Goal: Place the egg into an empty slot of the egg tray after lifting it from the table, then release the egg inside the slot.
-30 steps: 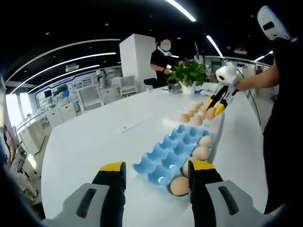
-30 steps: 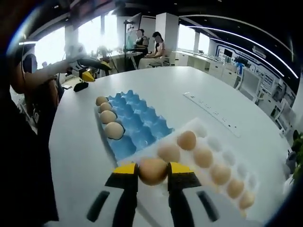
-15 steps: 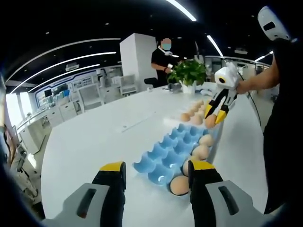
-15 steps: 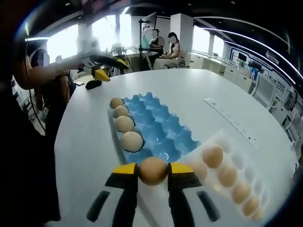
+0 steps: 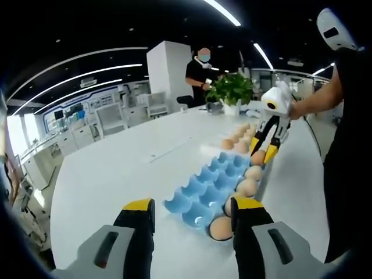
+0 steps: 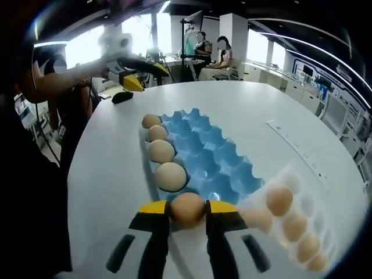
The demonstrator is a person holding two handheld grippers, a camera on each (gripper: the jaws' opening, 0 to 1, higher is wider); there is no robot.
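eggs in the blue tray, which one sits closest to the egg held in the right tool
The largest-looking egg, at the near end of the row of four in the blue tray, just beyond the held egg.

Bright ceiling strip lights (image 5: 224, 13), window glare (image 6: 87, 49), fisheye-bent edges, perhaps slight blur w/ distance.

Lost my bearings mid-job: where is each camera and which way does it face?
Left gripper view: rides the open left hand-held gripper, looking along the blue tray toward the right hand-held gripper; the person's arm shows at right.
Right gripper view: rides the right hand-held gripper, shut on an egg, facing back over the tray.
Shared: tray, its eggs, white table.
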